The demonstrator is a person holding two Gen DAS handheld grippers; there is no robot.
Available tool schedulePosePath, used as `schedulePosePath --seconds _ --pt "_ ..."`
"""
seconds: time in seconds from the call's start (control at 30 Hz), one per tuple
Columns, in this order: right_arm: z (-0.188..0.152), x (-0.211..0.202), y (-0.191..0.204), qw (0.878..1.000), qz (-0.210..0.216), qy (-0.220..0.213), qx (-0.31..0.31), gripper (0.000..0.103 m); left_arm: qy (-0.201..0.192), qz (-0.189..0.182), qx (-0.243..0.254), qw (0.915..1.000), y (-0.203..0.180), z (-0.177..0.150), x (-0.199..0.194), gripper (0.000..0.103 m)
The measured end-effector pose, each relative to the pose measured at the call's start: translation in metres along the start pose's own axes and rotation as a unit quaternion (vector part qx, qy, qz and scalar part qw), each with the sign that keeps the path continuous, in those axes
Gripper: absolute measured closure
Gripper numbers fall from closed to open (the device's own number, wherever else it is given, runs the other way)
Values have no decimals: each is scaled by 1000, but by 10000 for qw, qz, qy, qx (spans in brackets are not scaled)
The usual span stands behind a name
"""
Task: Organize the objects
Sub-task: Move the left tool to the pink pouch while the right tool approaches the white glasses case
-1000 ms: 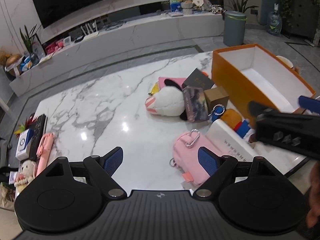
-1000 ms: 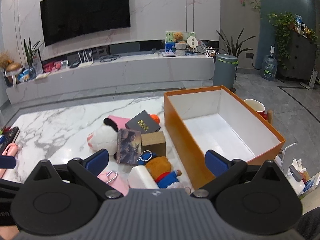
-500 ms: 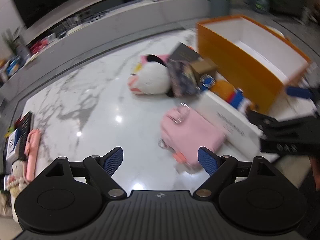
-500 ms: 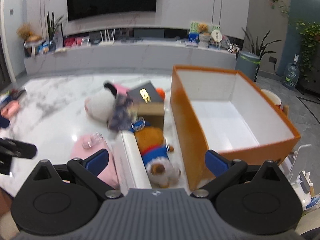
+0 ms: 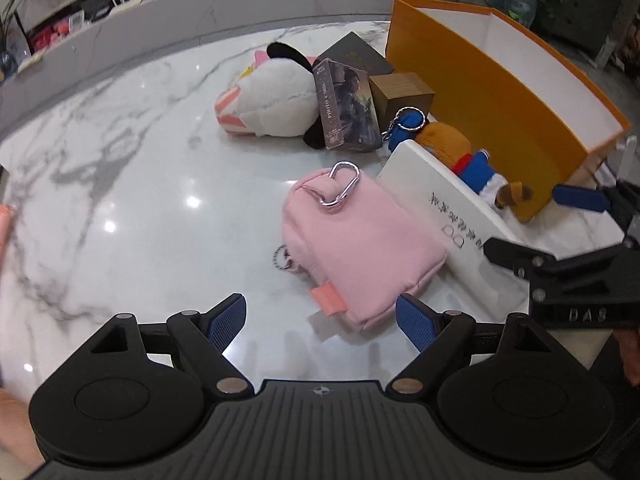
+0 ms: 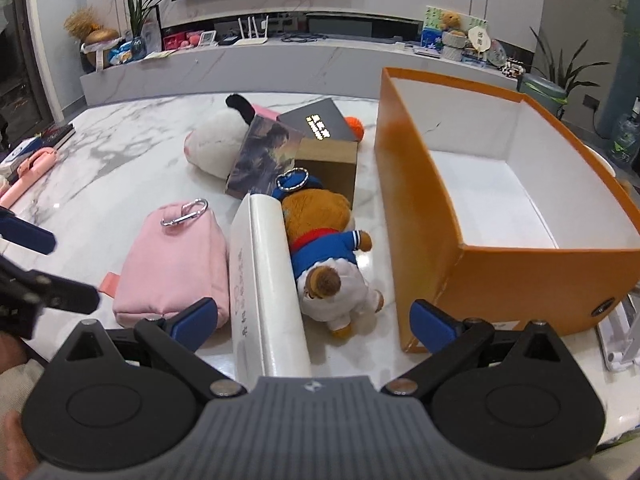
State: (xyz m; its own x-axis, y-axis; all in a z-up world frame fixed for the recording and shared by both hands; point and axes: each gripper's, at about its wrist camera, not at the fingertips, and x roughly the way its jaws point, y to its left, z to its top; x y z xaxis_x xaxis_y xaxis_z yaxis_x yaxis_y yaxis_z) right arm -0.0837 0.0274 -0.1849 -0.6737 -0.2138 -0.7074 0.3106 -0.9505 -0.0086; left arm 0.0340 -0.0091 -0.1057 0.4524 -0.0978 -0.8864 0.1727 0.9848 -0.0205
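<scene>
Both claws have dropped closer to the marble surface (image 5: 120,184) than a second ago, and the clutter now fills far more of each view. The left claw (image 5: 322,322) hangs wide open and empty just short of the near end of the pink pouch (image 5: 356,244), which lies flat with a silver carabiner (image 5: 342,188) at its far end. The right claw (image 6: 314,322) is also spread wide with nothing between its fingers, hovering over the near end of a long white box (image 6: 266,284) and the feet of a teddy bear (image 6: 328,248) in a blue top.

The white box lies just right of the pouch, touching it, with the bear wedged between the box and the orange bin (image 6: 500,272), whose white interior stands empty. Beyond them a photo card box (image 5: 346,108) leans on a white plush toy (image 5: 272,104), beside a brown carton (image 5: 402,94) and a dark book (image 5: 356,54). A blue keyring charm (image 5: 408,122) rests against the bear's head. At the far left edge of the surface lies a pink selfie stick (image 6: 28,176).
</scene>
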Motion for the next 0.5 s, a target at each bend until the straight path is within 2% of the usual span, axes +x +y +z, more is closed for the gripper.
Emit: schedulePosePath --seconds 0.13,0.2,0.43,0.5 --pt "3 7 -1 9999 3 103 -13 5 -17 -172 -210 9996 1 4 15 4" --pt "3 11 -2 9998 57 195 36 18 -28 -267 -308 9992 2 5 21 4" --pt "9 18 -1 9990 194 396 107 31 -49 -730 -473 9962 10 5 36 4" --pt "10 18 1 9987 273 422 86 38 -59 -872 -603 9943 13 5 40 4"
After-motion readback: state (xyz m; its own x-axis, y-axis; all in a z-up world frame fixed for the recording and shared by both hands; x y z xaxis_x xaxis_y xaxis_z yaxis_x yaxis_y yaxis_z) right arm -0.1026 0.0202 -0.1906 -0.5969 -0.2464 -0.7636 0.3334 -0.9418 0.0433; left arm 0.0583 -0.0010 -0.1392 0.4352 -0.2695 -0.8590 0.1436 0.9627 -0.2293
